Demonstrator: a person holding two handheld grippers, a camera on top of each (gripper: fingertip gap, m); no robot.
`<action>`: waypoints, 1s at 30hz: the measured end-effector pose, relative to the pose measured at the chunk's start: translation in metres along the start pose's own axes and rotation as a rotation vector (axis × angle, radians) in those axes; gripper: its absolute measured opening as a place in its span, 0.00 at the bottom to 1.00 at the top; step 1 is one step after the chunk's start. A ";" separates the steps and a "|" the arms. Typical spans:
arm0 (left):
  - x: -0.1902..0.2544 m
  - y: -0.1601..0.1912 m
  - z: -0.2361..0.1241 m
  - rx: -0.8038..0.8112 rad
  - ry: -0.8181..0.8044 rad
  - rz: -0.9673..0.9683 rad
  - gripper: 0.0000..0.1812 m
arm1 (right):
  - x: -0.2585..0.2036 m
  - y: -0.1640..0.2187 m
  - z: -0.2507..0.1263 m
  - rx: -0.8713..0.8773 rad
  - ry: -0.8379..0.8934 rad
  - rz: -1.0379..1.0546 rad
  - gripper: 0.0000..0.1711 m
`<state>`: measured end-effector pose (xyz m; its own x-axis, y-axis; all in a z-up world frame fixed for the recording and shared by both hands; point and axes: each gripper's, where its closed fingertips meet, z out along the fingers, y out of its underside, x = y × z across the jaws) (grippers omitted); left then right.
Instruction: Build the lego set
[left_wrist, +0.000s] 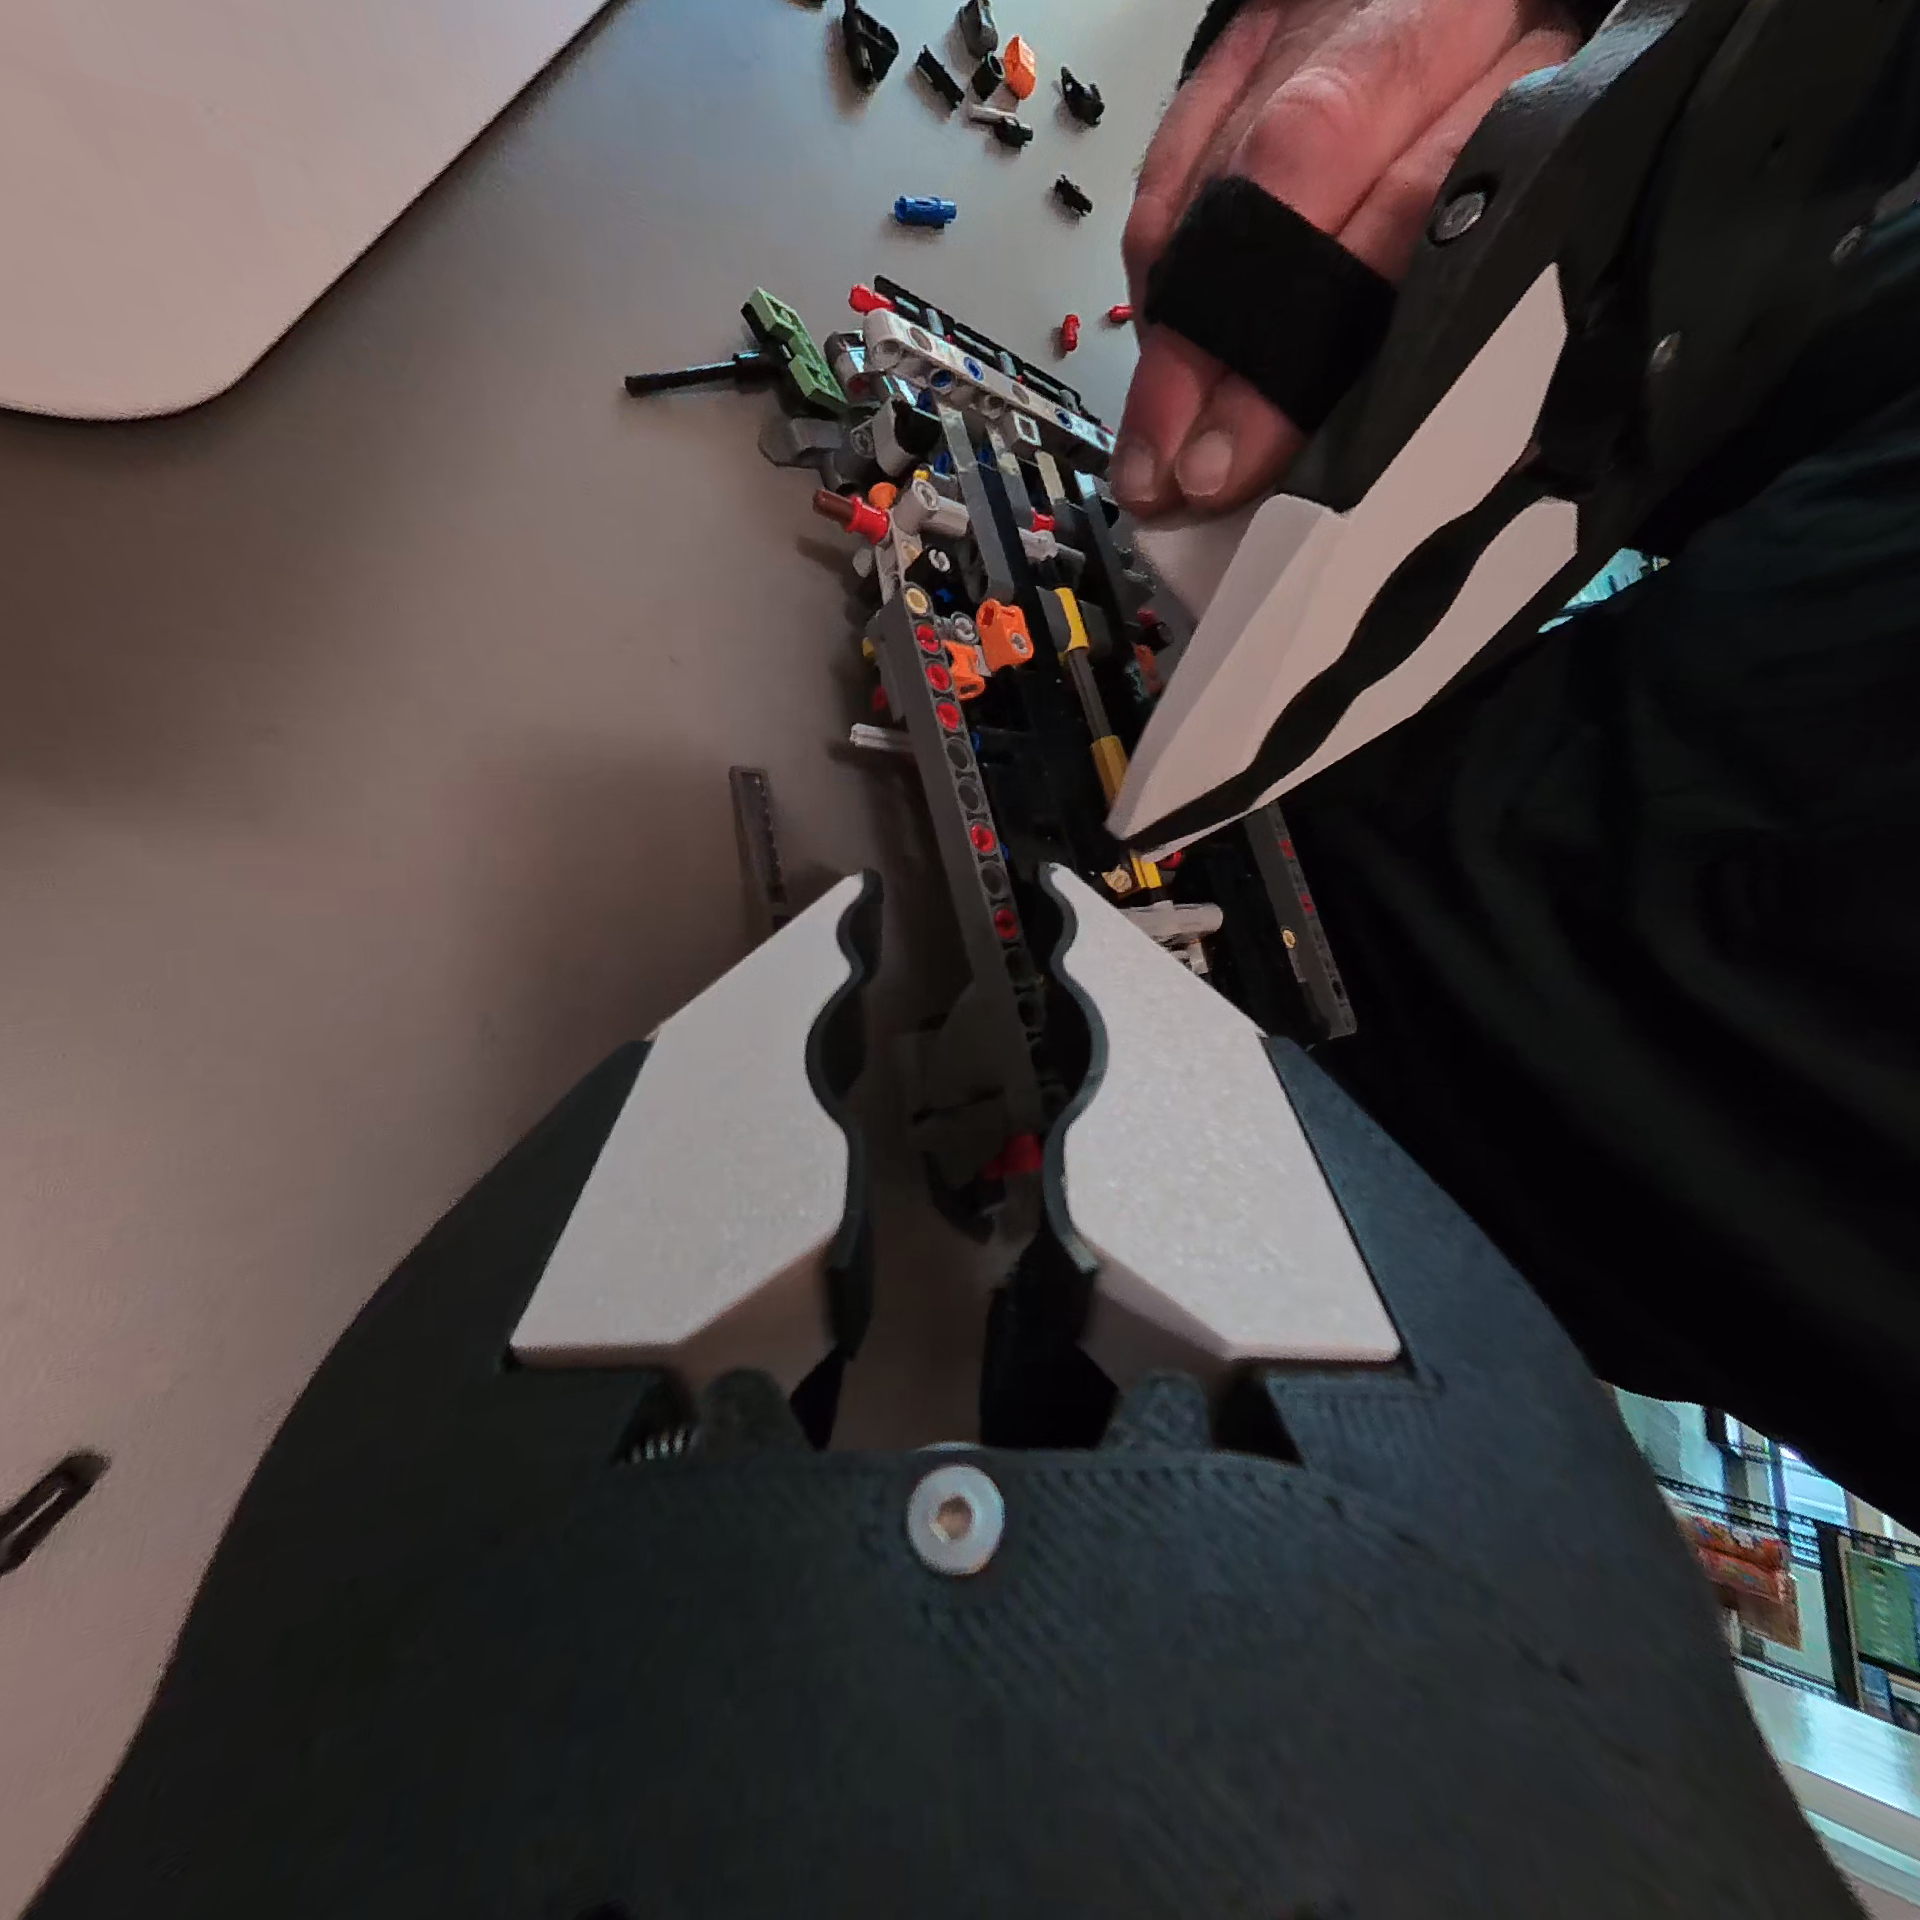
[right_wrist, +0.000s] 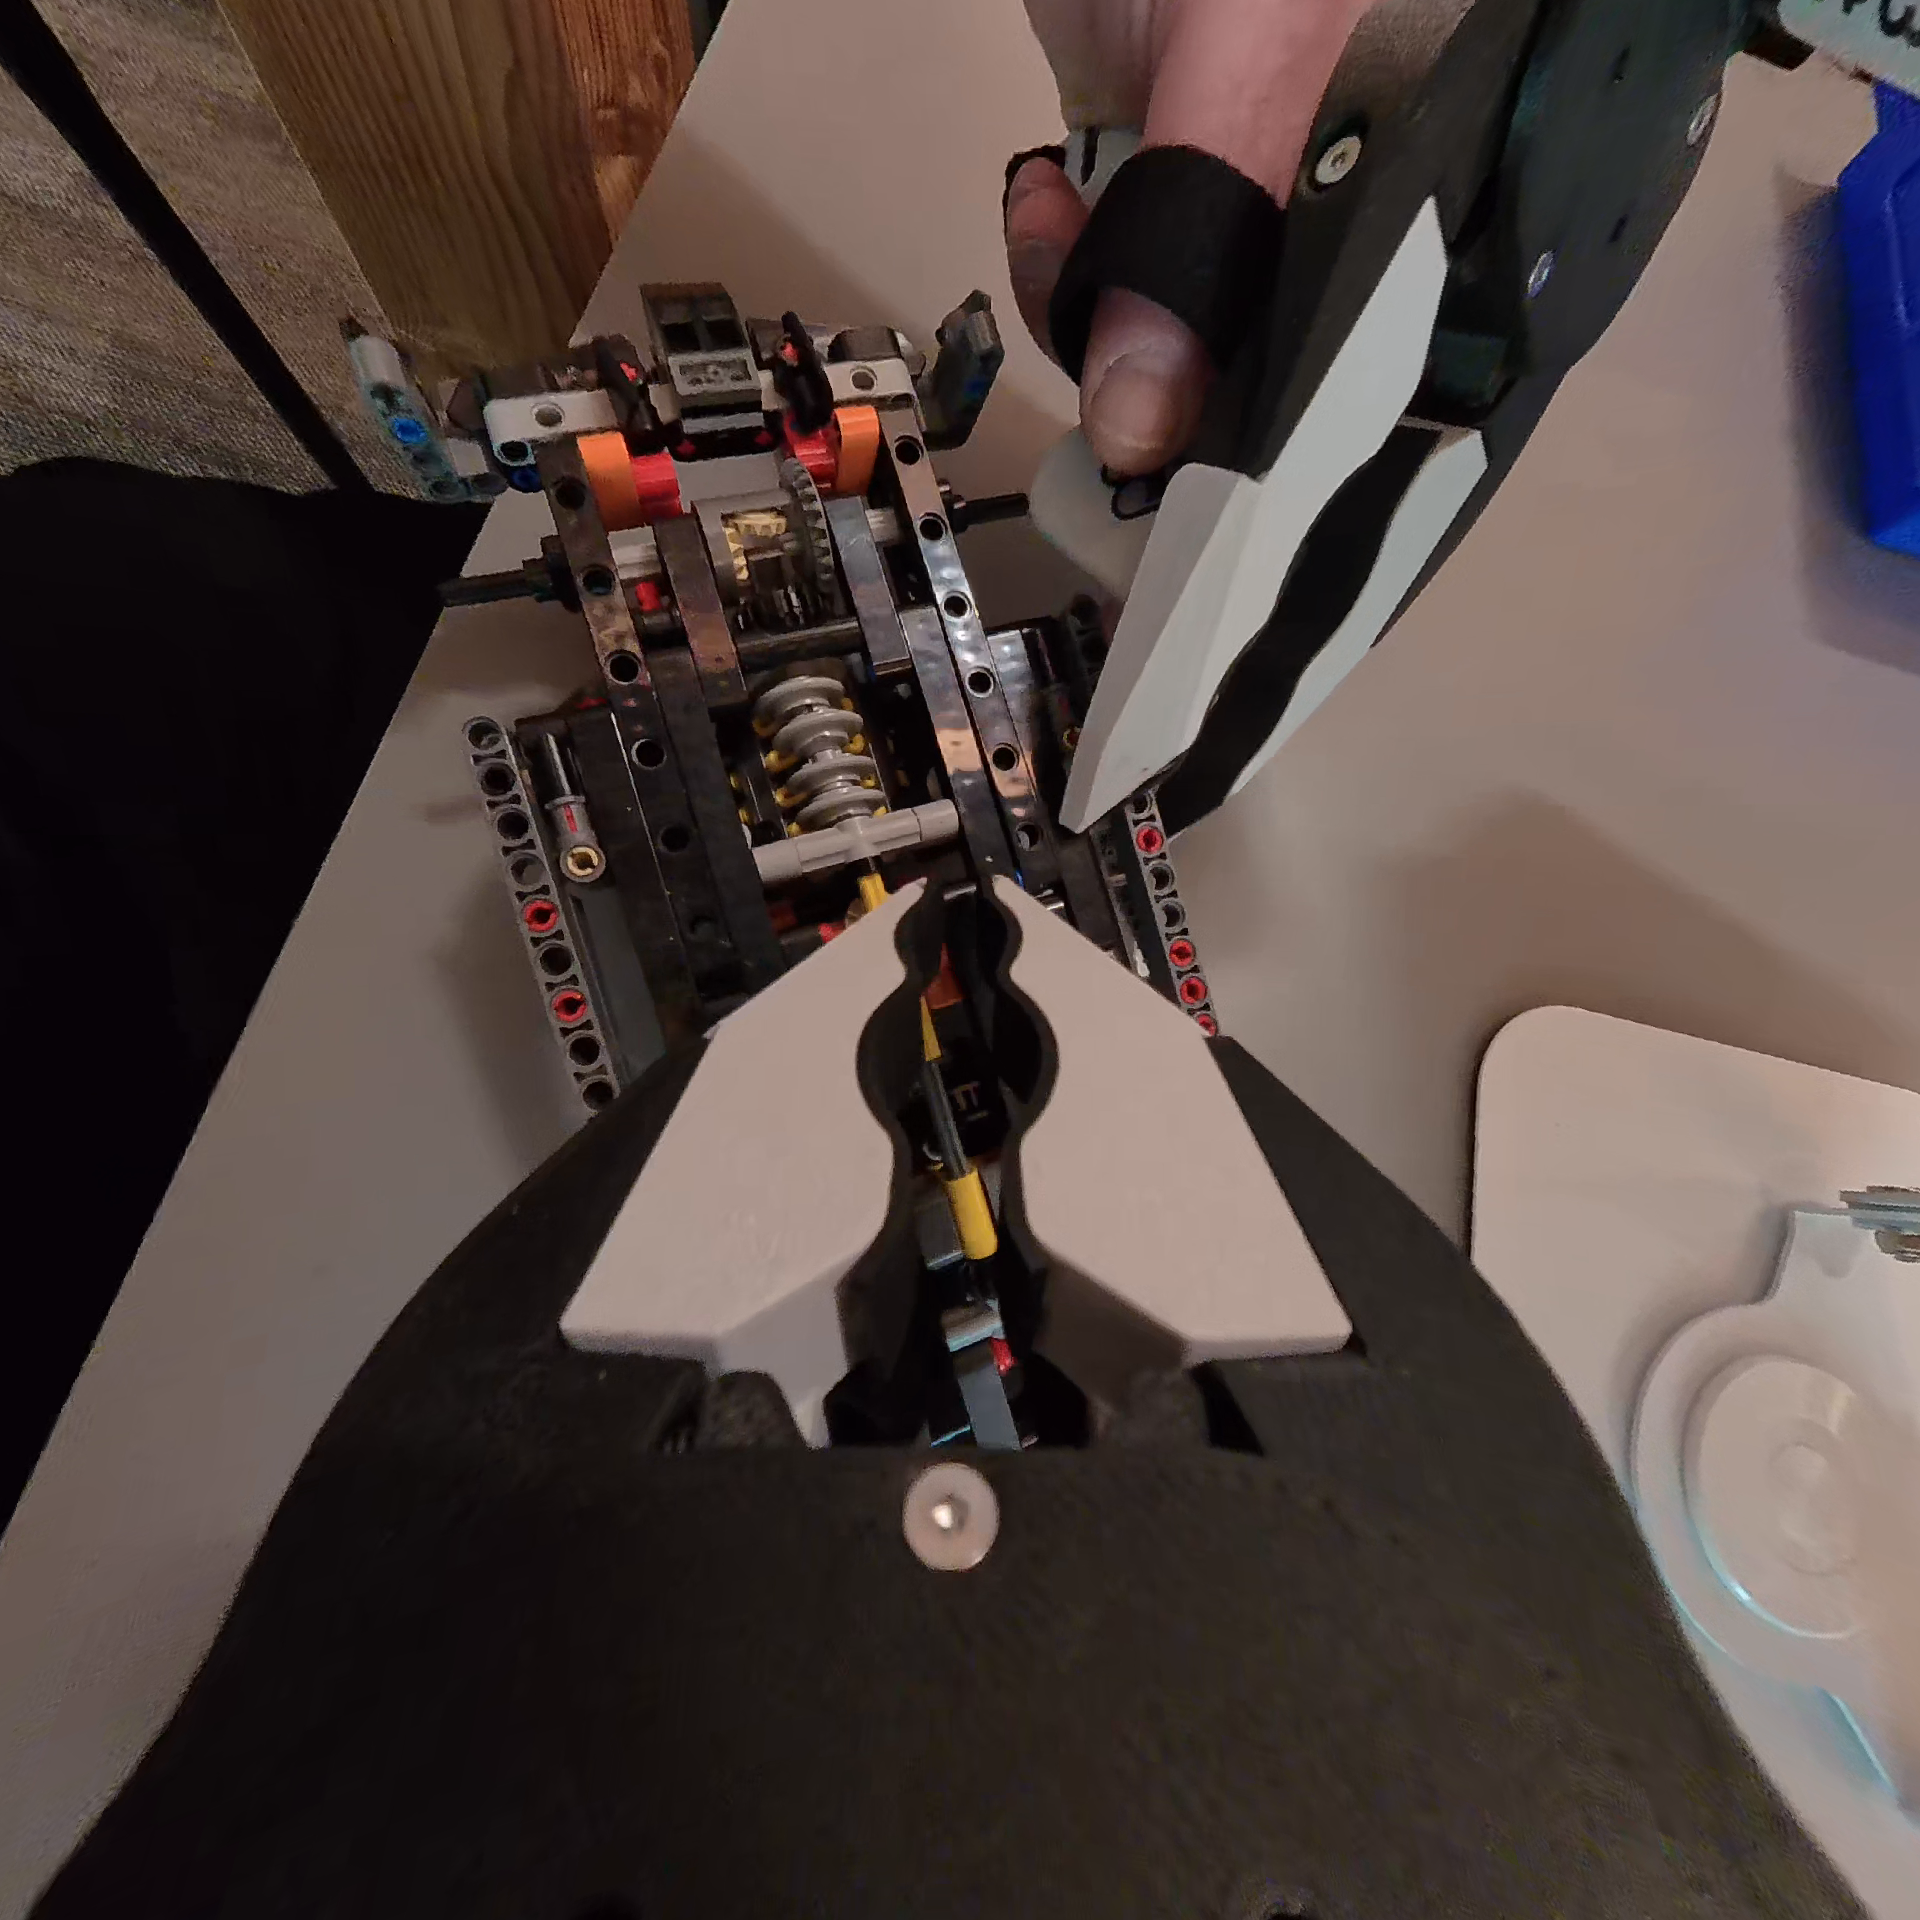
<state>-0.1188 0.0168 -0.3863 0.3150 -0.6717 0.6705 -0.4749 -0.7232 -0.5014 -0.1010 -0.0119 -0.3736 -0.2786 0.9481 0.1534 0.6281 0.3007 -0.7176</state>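
Both my grippers sit low over the half-built lego chassis of black and grey studless beams, which lies on the pale tabletop; my left gripper has its two white fingers parted around one long dark grey beam with red pins at the chassis side, though I cannot tell whether the pads actually touch it; my right gripper has its two fingertips drawn almost together over the middle of the chassis, above a thin black-and-yellow axle, and whether it pinches anything I cannot tell either; in the left wrist view that same gripper points down with its tips nearly closed, just beside the yellow part of the axle. One hand with a black strap over a finger shows behind each far gripper. On the chassis I count one grey coil-shaped worm gear, one tan gear in a grey housing and two orange curved pieces at the far end. Loose parts lie well apart beyond the model: one blue pin, one orange connector, two small red pins, several black connectors, one green block on a black axle. One white rounded board carrying a clear disc lies to my right; one blue object sits at the far right edge.
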 end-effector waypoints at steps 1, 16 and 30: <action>0.001 0.000 0.001 -0.003 0.007 0.004 0.14 | 0.000 0.003 0.002 -0.017 0.002 -0.005 0.03; 0.007 -0.003 0.007 0.027 0.071 -0.011 0.07 | -0.001 0.004 0.004 -0.023 0.080 -0.090 0.00; 0.007 -0.002 0.006 -0.012 0.008 0.031 0.07 | -0.002 0.003 0.004 0.013 0.071 -0.090 0.00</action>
<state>-0.1105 0.0130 -0.3837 0.2934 -0.6923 0.6593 -0.4941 -0.7002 -0.5154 -0.1011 -0.0128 -0.3786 -0.2814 0.9223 0.2648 0.5932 0.3841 -0.7075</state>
